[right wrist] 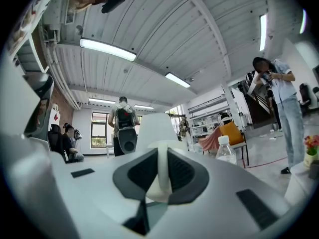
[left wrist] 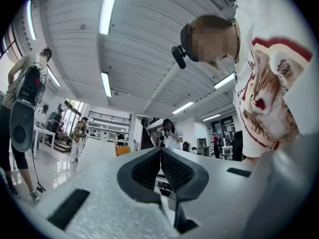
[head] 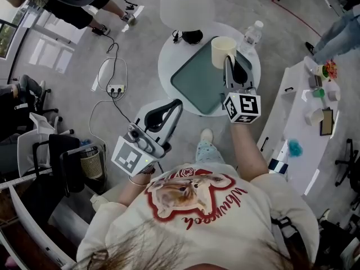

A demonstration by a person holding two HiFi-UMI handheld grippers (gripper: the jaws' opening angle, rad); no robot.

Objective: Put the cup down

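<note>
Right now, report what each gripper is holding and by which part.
The right gripper is shut on the cup, pinching what looks like its handle at the side. The left gripper holds nothing; its jaws are together.

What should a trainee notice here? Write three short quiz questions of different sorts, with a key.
1. True or false: the left gripper holds the cup.
2. The right gripper is shut on the cup's: A rim, B handle, C base.
3. Fill in: beside the tray on the round table stands a clear ___.
Key: 1 false, it is shut and empty; 2 B; 3 bottle.
</note>
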